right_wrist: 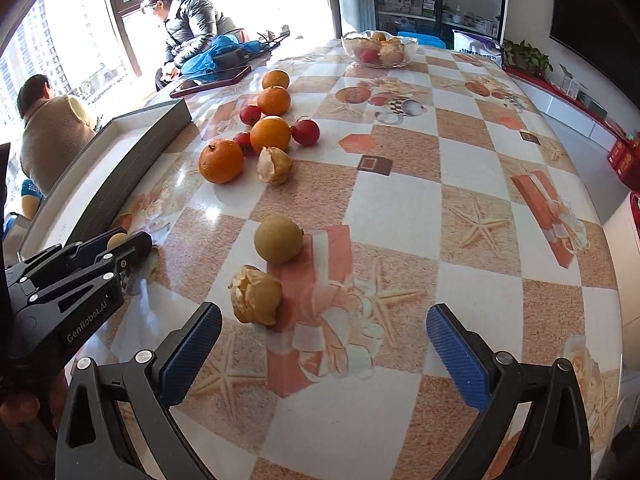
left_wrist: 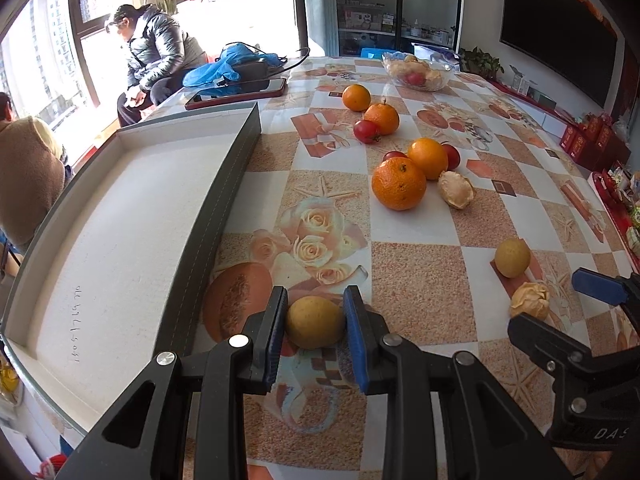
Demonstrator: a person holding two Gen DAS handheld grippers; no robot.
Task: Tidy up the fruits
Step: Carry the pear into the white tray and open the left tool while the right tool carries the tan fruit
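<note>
Both grippers were chunky black plastic clamps, left gripper [left_wrist: 316,322] and right gripper [right_wrist: 324,350], with ribbed blue pads [right_wrist: 456,350], shiny silver screws [left_wrist: 237,341], and white "GenRobot.AI" lettering [right_wrist: 86,320] on one.

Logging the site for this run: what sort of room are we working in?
Most likely a home living or dining room. The fruit lies on a table under a printed oilcloth, a glass-fronted cabinet holds household goods, and a dark wall-mounted screen hangs above a low shelf. People sit by a big window.

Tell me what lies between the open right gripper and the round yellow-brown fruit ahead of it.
In the right wrist view, a pale crumpled husked fruit lies between the right gripper and the round fruit.
</note>
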